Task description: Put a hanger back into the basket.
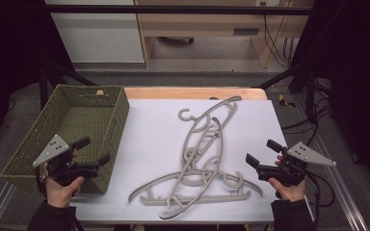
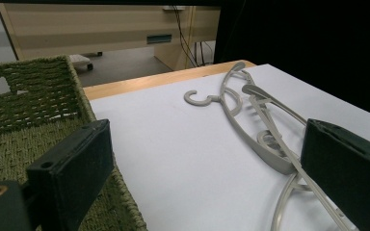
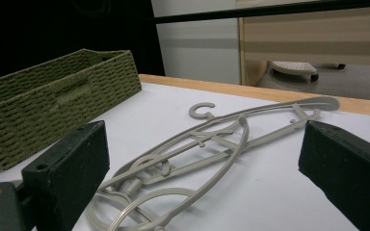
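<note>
Several grey plastic hangers [image 1: 200,154] lie tangled in a pile on the white sheet [image 1: 149,139] at the middle of the table; they also show in the left gripper view [image 2: 255,120] and the right gripper view [image 3: 197,144]. My left gripper [image 1: 94,150] is open over the near right corner of the green woven basket [image 1: 77,120], with nothing between its fingers. My right gripper [image 1: 262,153] is open at the right of the pile, a little above the sheet and empty. A hand holds each one.
The basket [image 2: 24,106] stands at the table's left, and I see nothing in it. A wooden strip [image 1: 192,92] runs along the far table edge. Behind are a wooden desk [image 1: 207,24], a white cabinet [image 1: 96,33] and cables [image 1: 274,38].
</note>
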{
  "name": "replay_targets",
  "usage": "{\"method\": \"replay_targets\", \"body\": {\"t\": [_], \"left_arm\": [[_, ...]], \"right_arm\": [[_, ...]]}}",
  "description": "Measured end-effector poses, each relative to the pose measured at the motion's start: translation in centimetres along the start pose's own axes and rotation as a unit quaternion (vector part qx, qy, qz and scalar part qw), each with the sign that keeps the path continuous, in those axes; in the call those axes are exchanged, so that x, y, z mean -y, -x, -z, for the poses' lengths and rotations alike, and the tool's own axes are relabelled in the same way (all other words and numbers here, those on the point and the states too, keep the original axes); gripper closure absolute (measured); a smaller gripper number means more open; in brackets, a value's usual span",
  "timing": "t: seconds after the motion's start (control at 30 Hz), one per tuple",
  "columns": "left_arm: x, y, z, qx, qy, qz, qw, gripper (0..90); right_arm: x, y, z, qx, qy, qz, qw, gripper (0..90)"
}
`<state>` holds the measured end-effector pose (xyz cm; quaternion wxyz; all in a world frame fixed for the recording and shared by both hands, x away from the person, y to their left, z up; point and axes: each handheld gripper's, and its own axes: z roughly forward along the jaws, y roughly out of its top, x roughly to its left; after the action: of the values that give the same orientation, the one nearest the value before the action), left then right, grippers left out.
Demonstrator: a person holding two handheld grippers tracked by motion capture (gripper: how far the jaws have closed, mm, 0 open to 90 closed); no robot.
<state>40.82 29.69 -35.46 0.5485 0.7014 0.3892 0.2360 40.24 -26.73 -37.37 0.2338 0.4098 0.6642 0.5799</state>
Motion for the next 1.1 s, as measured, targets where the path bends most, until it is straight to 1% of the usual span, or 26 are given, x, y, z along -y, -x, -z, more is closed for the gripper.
{"method": "replay_targets", "body": {"t": [0.17, 0.3, 0.37, 0.43, 0.47, 0.5, 0.53, 0.6, 0.63, 0.67, 0.7, 0.77, 0.8, 0.83, 0.87, 0.9, 0.93, 0.97, 1.0, 1.03, 1.07, 1.1], "left_arm": [[-0.1, 0.4, -0.1, 0.001, 0.000, -0.005, 1.0000, 4.5], [-0.1, 0.9, -0.3, 0.008, -0.005, -0.008, 0.9999, 4.4], [-0.1, 1.3, -0.7, 0.011, -0.009, -0.014, 0.9998, 4.5], [-0.1, 1.6, -1.0, 0.015, -0.013, -0.015, 0.9997, 4.5], [-0.1, 1.8, -1.1, 0.017, -0.015, -0.015, 0.9996, 4.6], [-0.1, 1.8, -1.1, 0.017, -0.015, -0.015, 0.9996, 4.8], [0.0, 2.3, -1.5, 0.024, -0.019, -0.014, 0.9994, 4.9], [0.0, 2.5, -1.7, 0.026, -0.021, -0.015, 0.9993, 5.0], [0.1, 3.1, -2.1, 0.029, -0.028, -0.018, 0.9990, 5.4], [0.1, 3.1, -2.1, 0.029, -0.028, -0.018, 0.9990, 5.4], [0.3, 3.7, -2.6, 0.035, -0.036, -0.021, 0.9985, 5.4], [0.4, 4.3, -3.0, 0.041, -0.044, -0.025, 0.9979, 5.4], [0.4, 4.3, -3.0, 0.041, -0.044, -0.025, 0.9979, 5.5], [0.5, 4.9, -3.4, 0.044, -0.049, -0.027, 0.9974, 5.7], [0.5, 4.9, -3.4, 0.044, -0.049, -0.027, 0.9974, 5.8], [0.6, 5.5, -3.8, 0.053, -0.056, -0.031, 0.9966, 6.0], [0.6, 5.8, -4.0, 0.057, -0.059, -0.033, 0.9961, 6.1], [0.7, 6.1, -4.2, 0.059, -0.061, -0.035, 0.9958, 6.3], [0.7, 6.1, -4.2, 0.059, -0.061, -0.035, 0.9958, 6.5], [0.8, 6.4, -4.4, 0.061, -0.065, -0.038, 0.9953, 6.5], [0.9, 7.1, -4.8, 0.069, -0.072, -0.044, 0.9940, 6.6], [0.9, 7.4, -5.1, 0.072, -0.077, -0.047, 0.9933, 6.7]], "right_arm": [[0.0, 0.0, 0.0, 0.003, 0.002, 0.000, 1.0000, 4.0], [0.1, -0.1, -0.1, 0.002, -0.001, 0.001, 1.0000, 4.0], [0.1, -0.1, -0.2, 0.001, -0.005, 0.003, 1.0000, 4.0], [0.1, -0.2, -0.3, 0.002, -0.006, 0.002, 1.0000, 4.0], [0.1, -0.3, -0.3, 0.001, -0.007, 0.005, 1.0000, 4.0], [0.1, -0.3, -0.3, 0.001, -0.007, 0.005, 1.0000, 4.0], [0.1, -0.3, -0.3, -0.001, -0.006, 0.004, 1.0000, 4.1], [0.1, -0.3, -0.4, -0.002, -0.007, 0.006, 1.0000, 4.1], [0.1, -0.4, -0.5, -0.003, -0.009, 0.005, 0.9999, 4.1], [0.1, -0.4, -0.5, -0.003, -0.009, 0.005, 0.9999, 4.1], [0.1, -0.5, -0.6, -0.002, -0.011, 0.004, 0.9999, 4.2], [0.1, -0.6, -0.7, -0.002, -0.010, 0.007, 0.9999, 4.2], [0.1, -0.6, -0.7, -0.002, -0.010, 0.007, 0.9999, 4.2], [0.1, -0.7, -0.7, -0.003, -0.014, 0.009, 0.9999, 4.2], [0.1, -0.7, -0.7, -0.003, -0.014, 0.009, 0.9999, 4.2], [0.2, -0.7, -0.8, -0.003, -0.015, 0.013, 0.9998, 4.2], [0.2, -0.8, -0.8, -0.004, -0.016, 0.012, 0.9998, 4.2], [0.2, -0.8, -0.9, -0.004, -0.016, 0.011, 0.9998, 4.1], [0.2, -0.8, -0.9, -0.003, -0.018, 0.013, 0.9998, 4.1], [0.2, -0.8, -0.9, -0.003, -0.018, 0.013, 0.9998, 4.1], [0.2, -0.9, -0.9, -0.004, -0.020, 0.011, 0.9997, 4.1], [0.2, -0.9, -1.0, -0.003, -0.020, 0.013, 0.9997, 4.1]]}}
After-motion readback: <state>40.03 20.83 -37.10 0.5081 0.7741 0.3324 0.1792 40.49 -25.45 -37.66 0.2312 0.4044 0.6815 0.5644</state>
